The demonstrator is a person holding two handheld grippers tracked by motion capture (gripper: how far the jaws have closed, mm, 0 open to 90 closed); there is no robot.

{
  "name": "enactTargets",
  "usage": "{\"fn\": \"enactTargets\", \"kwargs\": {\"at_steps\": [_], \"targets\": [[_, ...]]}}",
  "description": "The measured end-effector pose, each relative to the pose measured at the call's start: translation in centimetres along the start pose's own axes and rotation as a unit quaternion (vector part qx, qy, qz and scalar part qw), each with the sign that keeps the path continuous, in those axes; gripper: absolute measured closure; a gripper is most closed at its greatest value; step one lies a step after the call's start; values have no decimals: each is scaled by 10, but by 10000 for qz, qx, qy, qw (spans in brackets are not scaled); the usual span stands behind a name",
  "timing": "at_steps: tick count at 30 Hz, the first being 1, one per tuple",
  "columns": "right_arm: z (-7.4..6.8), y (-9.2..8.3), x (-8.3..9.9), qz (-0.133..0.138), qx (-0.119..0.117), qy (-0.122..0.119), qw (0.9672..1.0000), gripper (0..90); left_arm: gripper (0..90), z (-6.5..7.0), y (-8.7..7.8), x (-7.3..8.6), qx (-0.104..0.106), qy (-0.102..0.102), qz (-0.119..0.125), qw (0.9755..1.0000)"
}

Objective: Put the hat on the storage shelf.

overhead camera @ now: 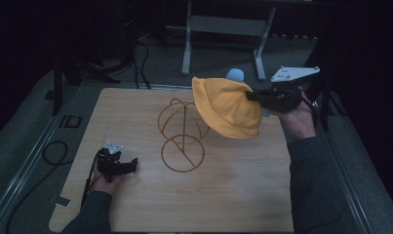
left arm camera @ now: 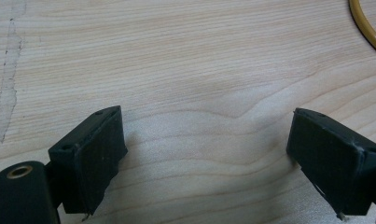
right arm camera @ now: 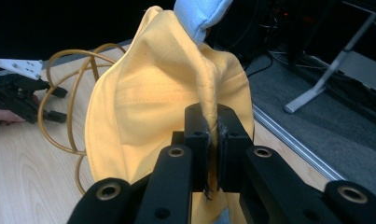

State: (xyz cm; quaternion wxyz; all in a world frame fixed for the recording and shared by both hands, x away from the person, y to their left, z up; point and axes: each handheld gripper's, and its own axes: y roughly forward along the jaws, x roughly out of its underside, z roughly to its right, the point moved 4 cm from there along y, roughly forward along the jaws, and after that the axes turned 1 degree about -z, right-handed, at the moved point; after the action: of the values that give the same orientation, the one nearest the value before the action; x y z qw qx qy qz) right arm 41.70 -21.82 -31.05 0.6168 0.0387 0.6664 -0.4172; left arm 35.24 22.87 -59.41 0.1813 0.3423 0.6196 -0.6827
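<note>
The yellow hat [overhead camera: 226, 108] is hanging in the air over the far right part of the worktop [overhead camera: 135, 204], its crown side facing the person and a pale blue lining [overhead camera: 234, 74] peeking out at its top edge. The right tool [overhead camera: 255, 96] is pinching a fold of the hat's fabric, its jaws pressed together on the cloth, as the right gripper view makes plain [right arm camera: 212, 135]. The wire hat stand [overhead camera: 182, 134] is standing just to the left of the hat and a little below it, upright, with its round base flat on the wood and its domed top near the hat's lower edge; by my reading the coming move is a carry leftward and down over that dome. The right hand [overhead camera: 296, 117] is reaching level, pointing left toward the stand. The left tool [overhead camera: 130, 165] is resting low near the worktop's left side, jaws standing apart with nothing between them [left arm camera: 204, 158], near the stand's base ring.
</note>
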Motion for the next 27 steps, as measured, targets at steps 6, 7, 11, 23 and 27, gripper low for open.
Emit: {"fn": "enactTargets", "kwargs": {"at_steps": [6,7,11,23,27], "targets": [[-6,5,-8,7,-81,-64,9999,853,115,0,0,0,0,1,-1,10000],[-7,6,-9,17,-113,-74,9999,853,115,0,0,0,0,1,-2,10000],[-11,11,-14,39,-195,-116,9997,853,115,0,0,0,0,0,-1,10000],[-26,34,-26,-59,-454,-253,9986,852,115,0,0,0,0,0,0,10000],[-33,44,-30,-107,-521,-327,9980,851,115,0,0,0,-1,-1,0,10000]]}}
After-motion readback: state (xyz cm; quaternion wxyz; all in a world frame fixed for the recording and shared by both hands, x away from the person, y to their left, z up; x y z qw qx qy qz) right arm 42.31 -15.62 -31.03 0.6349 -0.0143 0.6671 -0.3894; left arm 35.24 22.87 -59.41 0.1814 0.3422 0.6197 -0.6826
